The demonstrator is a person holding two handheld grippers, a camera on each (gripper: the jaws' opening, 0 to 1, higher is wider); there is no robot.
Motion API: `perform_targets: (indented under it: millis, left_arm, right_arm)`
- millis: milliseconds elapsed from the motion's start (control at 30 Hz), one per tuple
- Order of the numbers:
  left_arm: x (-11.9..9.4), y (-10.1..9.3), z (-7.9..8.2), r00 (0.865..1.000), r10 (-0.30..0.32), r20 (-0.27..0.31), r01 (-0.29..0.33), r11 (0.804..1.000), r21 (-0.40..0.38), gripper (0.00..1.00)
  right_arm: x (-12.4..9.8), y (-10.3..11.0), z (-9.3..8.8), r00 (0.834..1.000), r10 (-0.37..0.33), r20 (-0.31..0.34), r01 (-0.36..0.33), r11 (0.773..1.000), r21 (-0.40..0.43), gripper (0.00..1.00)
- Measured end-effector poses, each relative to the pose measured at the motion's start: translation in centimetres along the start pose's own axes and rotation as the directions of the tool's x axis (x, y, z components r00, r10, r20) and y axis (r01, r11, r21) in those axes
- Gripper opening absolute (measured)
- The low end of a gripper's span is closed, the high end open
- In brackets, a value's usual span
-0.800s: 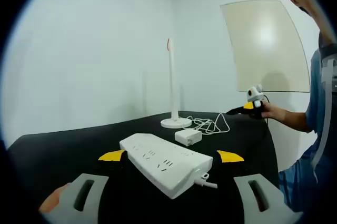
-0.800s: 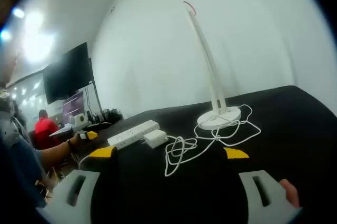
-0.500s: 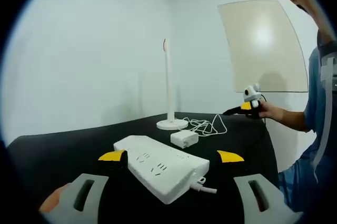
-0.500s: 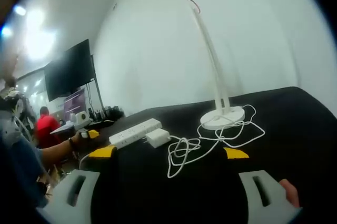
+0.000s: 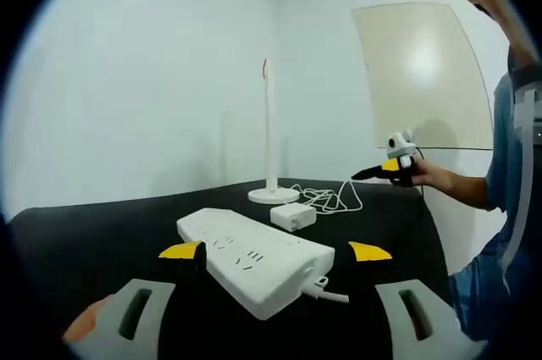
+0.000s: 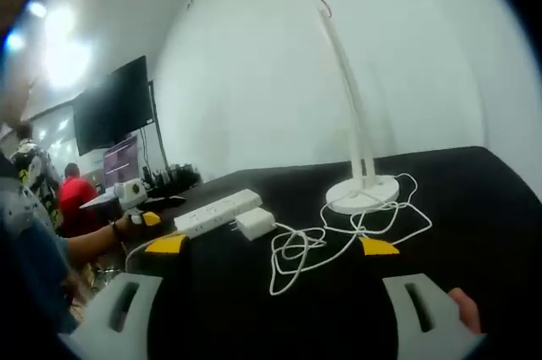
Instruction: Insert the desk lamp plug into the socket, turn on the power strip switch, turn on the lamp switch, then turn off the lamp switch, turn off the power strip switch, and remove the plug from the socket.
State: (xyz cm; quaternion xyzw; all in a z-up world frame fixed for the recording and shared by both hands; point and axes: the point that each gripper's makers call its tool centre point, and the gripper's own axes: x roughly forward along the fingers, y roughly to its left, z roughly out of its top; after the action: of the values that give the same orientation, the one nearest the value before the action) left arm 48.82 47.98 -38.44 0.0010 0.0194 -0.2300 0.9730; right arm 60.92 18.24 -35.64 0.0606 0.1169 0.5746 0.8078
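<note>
Left gripper view. The left gripper rises from the lower edge as two grey, matte plastic jaws with slotted bases and yellow tips; the jaws stand wide apart and grasp nothing. Between the tips, at lower centre, lies the power strip, a long, smooth white plastic block with rounded corners and rows of socket holes on its top face. It rests on the black table, whose surface looks matte and cloth-like. A short white lead leaves the strip's near end. Just beyond the strip, at centre, sits the plug, a small, square white adapter block, lying on the table apart from the strip and seated in no socket. Its thin white cable runs in loose loops to the desk lamp, a slim white upright stem on a flat round base with a red mark at its top. At centre right a hand holds the right gripper above the table's far edge; whether it is spread or closed there cannot be told.

Right gripper view. The right gripper shows the same grey jaws and yellow tips, spread wide and empty. The cable coils between the tips at lower centre. The lamp rises at upper right, its stem appearing curved; strip and plug lie side by side at centre left. A dark flat monitor stands at left.
</note>
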Motion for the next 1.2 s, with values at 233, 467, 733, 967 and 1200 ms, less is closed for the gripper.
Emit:
perform_targets:
  millis: [233, 467, 733, 967, 1200]
  left_arm:
    - [-0.4, 0.0, 0.1, 1.0, -0.006, 0.022, 0.006, 1.0, -0.011, 0.64]
    - [-0.6, -0.2, 0.0, 1.0, -0.005, 0.021, 0.005, 1.0, -0.004, 0.64]
    - [-0.5, -0.2, -0.2, 1.0, -0.007, 0.009, 0.007, 1.0, 0.016, 0.64]
    - [-0.5, -0.2, -0.2, 1.0, -0.004, 0.007, 0.004, 1.0, 0.021, 0.66]
    - [-0.3, -0.4, -0.6, 1.0, -0.001, -0.016, 0.001, 0.999, 0.038, 0.66]
  right_arm:
    - [1.2, 0.5, 0.6, 1.0, 0.023, -0.017, -0.023, 0.999, -0.025, 0.75]
    - [2.6, 1.1, 0.8, 0.997, 0.056, -0.044, -0.058, 0.997, -0.047, 0.74]
    - [3.5, 1.8, 1.2, 0.994, 0.083, -0.074, -0.089, 0.993, -0.078, 0.69]
    - [4.8, 1.6, 1.0, 0.987, 0.101, -0.125, -0.113, 0.989, -0.097, 0.59]
    - [6.1, 1.9, 1.5, 0.981, 0.116, -0.153, -0.136, 0.983, -0.121, 0.51]
